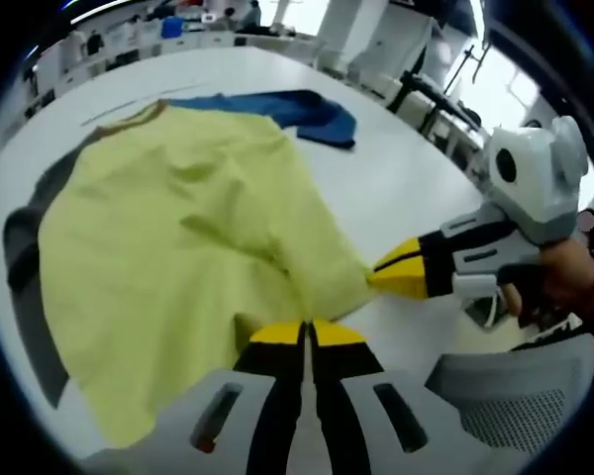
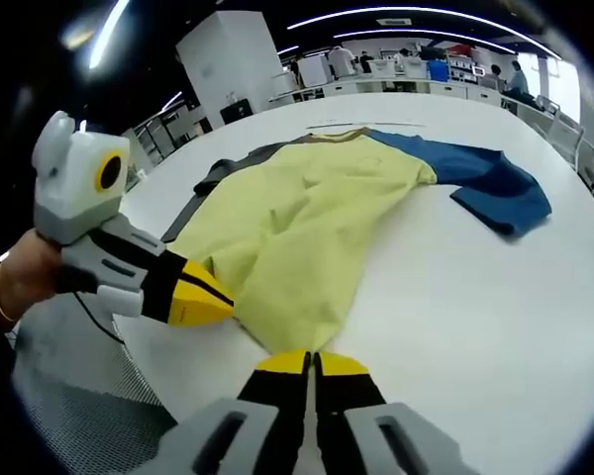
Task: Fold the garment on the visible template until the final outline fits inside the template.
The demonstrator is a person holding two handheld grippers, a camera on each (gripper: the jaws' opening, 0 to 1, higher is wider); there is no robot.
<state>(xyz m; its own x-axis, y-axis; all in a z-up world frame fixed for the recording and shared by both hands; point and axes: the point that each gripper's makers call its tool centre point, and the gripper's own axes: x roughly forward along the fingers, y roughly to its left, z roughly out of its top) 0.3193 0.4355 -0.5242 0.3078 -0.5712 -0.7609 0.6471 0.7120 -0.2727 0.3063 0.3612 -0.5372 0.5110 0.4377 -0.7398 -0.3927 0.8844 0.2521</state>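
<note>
A soft, wrinkled yellow garment (image 1: 178,247) is lying spread on the smooth white desk (image 2: 455,297), over a dark grey template (image 1: 25,277) peeking out along one side, with a blue sleeve (image 2: 485,178) trailing beyond. The left hand-held gripper (image 1: 305,332), yellow-tipped jaws pressed together, is pinching the garment's hem. The right hand-held gripper (image 2: 310,361), jaws likewise together, is clamping the neighbouring hem corner.

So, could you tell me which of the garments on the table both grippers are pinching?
The yellow garment: the left gripper and right gripper both clamp its near hem. The blue garment lies beyond, untouched.
</note>
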